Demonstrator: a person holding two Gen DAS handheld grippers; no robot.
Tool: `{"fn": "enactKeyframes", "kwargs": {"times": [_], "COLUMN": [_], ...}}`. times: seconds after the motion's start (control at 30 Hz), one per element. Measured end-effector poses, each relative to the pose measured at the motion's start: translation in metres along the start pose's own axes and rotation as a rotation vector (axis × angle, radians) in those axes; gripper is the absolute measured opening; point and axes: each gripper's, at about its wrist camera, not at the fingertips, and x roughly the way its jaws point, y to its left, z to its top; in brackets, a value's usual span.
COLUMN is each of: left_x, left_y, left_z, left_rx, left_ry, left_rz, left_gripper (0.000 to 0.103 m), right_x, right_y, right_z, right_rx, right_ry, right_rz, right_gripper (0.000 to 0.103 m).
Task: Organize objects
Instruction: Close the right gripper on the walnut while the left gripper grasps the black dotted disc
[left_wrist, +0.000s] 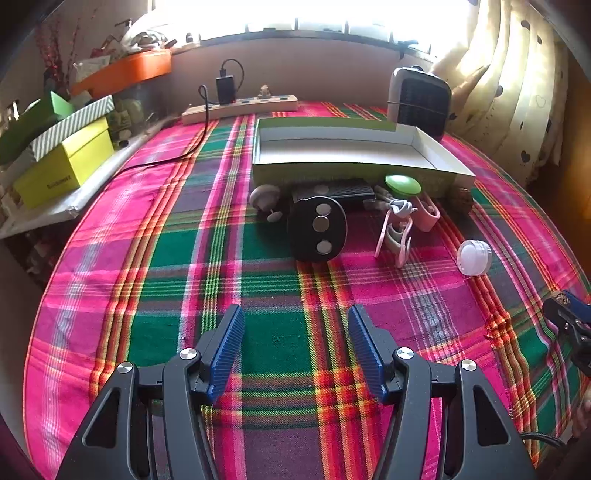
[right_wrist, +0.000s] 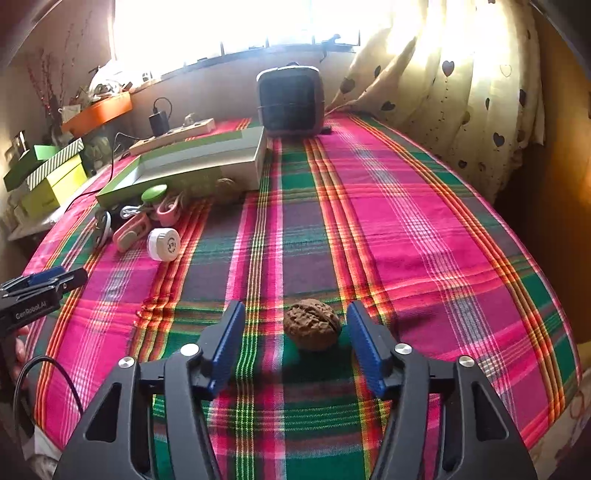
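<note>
A brown walnut (right_wrist: 313, 325) lies on the plaid cloth between the fingers of my open right gripper (right_wrist: 295, 332), closer to the right finger. My left gripper (left_wrist: 295, 332) is open and empty over bare cloth. Ahead of it lie a black round holder with three metal discs (left_wrist: 317, 229), pink clips with a grey cord (left_wrist: 400, 225), a green disc (left_wrist: 402, 184) and a white jar (left_wrist: 474, 257). Behind them sits an open green-sided tray box (left_wrist: 354, 147). The jar (right_wrist: 163, 244) and box (right_wrist: 192, 162) also show in the right wrist view.
A black heater (left_wrist: 421, 99) and a power strip with a charger (left_wrist: 240, 107) stand at the far edge. Yellow and green boxes (left_wrist: 66, 158) are stacked on a ledge at the left. Curtains (right_wrist: 461, 92) hang at the right.
</note>
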Motion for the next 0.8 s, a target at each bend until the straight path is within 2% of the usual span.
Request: {"fn": "enactKeyframes", "kwargs": {"times": [0.13, 0.2, 0.53, 0.8], "left_x": [0.004, 0.005, 0.014, 0.026], "left_y": [-0.003, -0.004, -0.005, -0.004], "left_z": [0.005, 0.007, 0.021, 0.034], "left_rx": [0.008, 0.006, -0.010, -0.017], "left_ry": [0.009, 0.015, 0.029, 0.038], "left_rz": [-0.013, -0.025, -0.055, -0.046], "left_gripper": [0.058, 0.058, 0.058, 0.058], "right_x": [0.003, 0.005, 0.011, 0.019], "right_y": [0.000, 0.000, 0.002, 0.011], "right_z": [0.000, 0.001, 0.008, 0.019], "right_rx": [-0.010, -0.023, -0.040, -0.066], "right_ry": [0.005, 0.004, 0.015, 0.027], "right_rz": [-0.009, -0.019, 0.015, 0.055], "right_gripper": [0.044, 0.032, 0.032, 0.032]}}
